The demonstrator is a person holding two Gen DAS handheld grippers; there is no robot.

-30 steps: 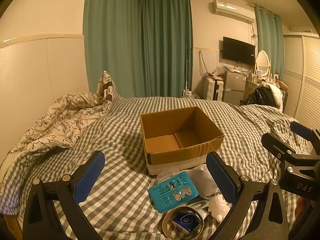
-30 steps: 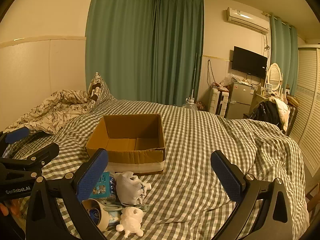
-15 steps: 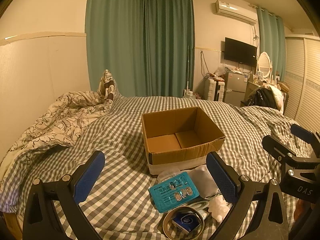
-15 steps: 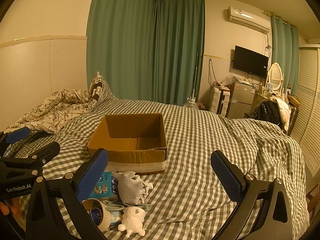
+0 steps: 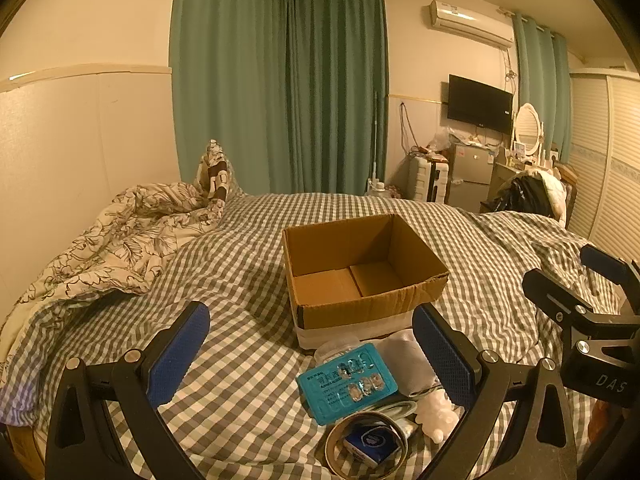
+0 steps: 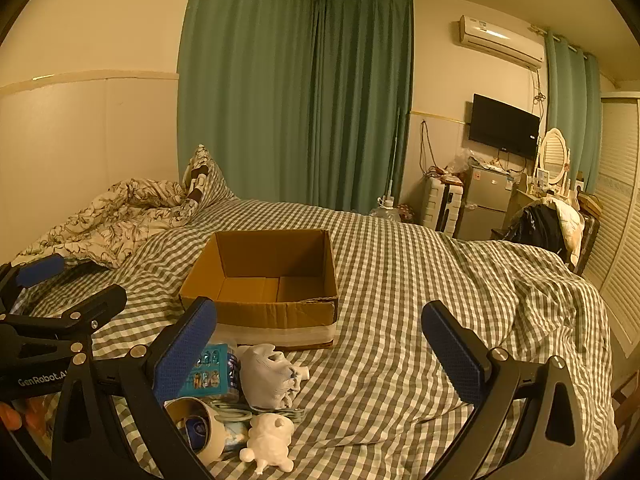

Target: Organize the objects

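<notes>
An open, empty cardboard box [image 5: 360, 268] [image 6: 268, 276] sits on the checkered bed. In front of it lies a small pile: a teal blister pack [image 5: 347, 382] [image 6: 206, 368], a tape roll [image 5: 366, 438] [image 6: 196, 432] with a small blue box inside, a white cloth bag [image 6: 266, 376] [image 5: 404, 356], and a white animal figurine [image 6: 270, 442]. My left gripper [image 5: 312, 356] is open and empty above the pile's left side. My right gripper [image 6: 320, 344] is open and empty, to the right of the pile.
A rumpled floral quilt [image 5: 120, 236] lies on the bed's left. Green curtains [image 5: 304, 88], a TV [image 5: 480, 102], a small fridge [image 5: 470, 174] and a chair with clothes [image 5: 532, 196] stand beyond the bed. Each gripper shows at the other view's edge.
Both views have shifted very slightly; the box and the pile stay where they were. Both grippers stay open.
</notes>
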